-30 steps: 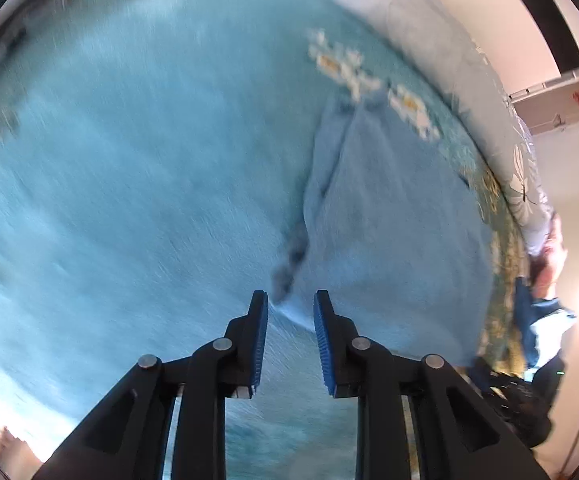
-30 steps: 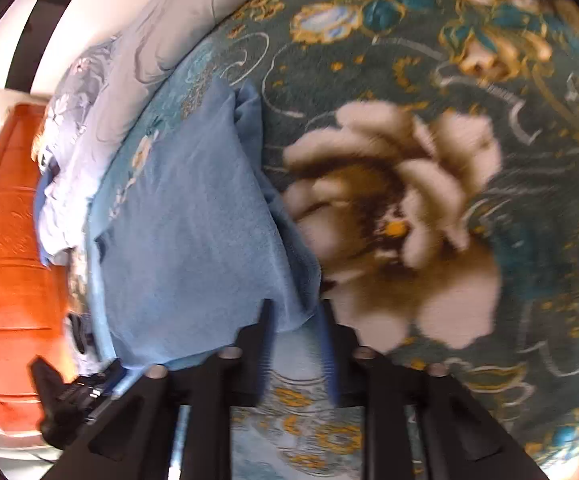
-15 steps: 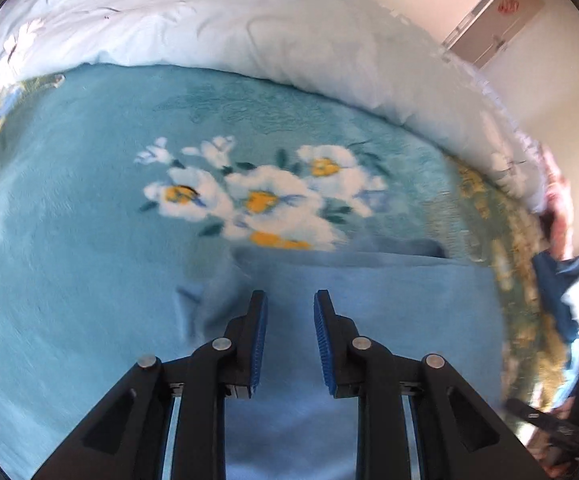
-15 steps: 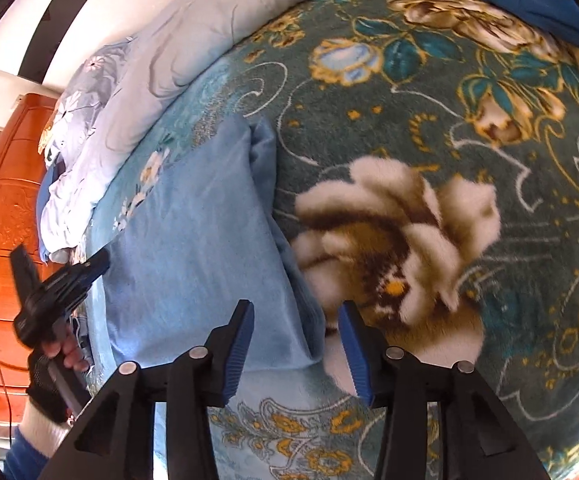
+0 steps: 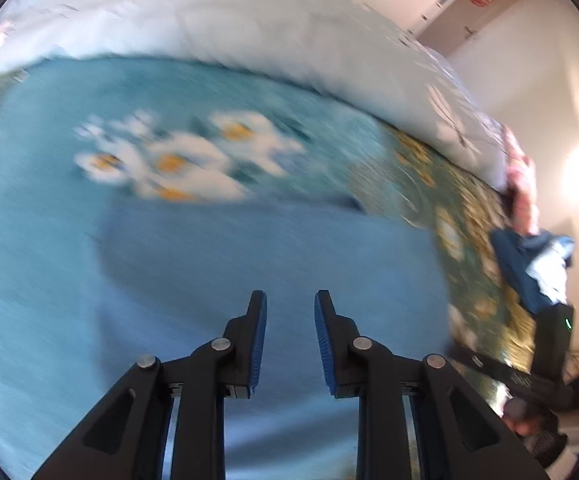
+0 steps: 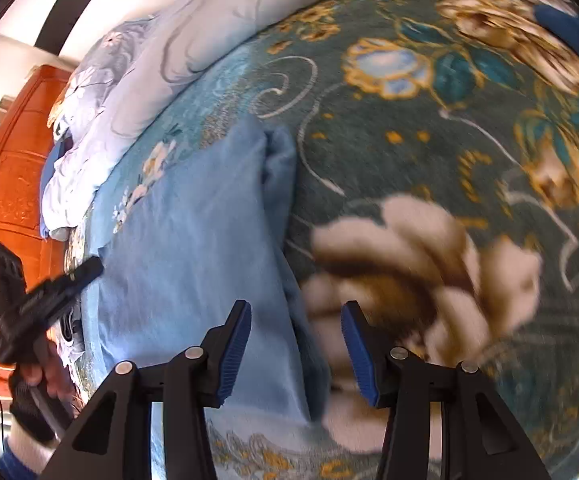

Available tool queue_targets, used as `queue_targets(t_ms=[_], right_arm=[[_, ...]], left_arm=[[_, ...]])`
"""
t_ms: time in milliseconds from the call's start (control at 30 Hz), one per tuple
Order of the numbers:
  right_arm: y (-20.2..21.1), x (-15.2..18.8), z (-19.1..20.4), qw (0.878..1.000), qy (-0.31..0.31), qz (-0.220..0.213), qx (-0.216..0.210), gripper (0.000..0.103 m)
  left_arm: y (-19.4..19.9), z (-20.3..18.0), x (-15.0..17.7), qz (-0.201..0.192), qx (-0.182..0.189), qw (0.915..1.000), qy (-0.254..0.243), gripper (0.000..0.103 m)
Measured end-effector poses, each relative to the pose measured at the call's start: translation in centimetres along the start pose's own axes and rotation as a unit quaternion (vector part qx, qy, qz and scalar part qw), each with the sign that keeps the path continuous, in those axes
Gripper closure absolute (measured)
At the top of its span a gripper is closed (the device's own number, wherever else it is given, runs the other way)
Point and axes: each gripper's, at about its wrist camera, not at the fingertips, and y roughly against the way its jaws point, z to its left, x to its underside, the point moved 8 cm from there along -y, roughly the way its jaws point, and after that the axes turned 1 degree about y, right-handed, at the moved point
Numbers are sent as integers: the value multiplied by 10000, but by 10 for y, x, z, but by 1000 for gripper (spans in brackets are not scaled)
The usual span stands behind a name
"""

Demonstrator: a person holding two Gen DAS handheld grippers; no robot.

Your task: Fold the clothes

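The left wrist view is smeared with motion blur, so the weave and edges of the light blue garment (image 5: 273, 256) are hard to read, and its near end is cut off behind the left hand-held gripper (image 5: 290, 308). That garment lies folded flat on the bed's floral blanket (image 6: 429, 128), one long side doubled into a thick fold. The left hand-held gripper hangs over it with a narrow gap, nothing between the pads. The right hand-held gripper (image 6: 295, 316) is opening — the folded edge sits between its jaws, untouched. A pale quilt (image 5: 249, 28) is bunched beyond; dark blue clothes (image 5: 529, 264) lie aside.
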Motion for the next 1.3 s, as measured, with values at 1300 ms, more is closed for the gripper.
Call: queue_targets(t_ms=[1300], right_arm=[[-31,-29,33,9990,335,64,-295,92]], left_arm=[[-78,-17,-4,627,-291,9975,133,100]])
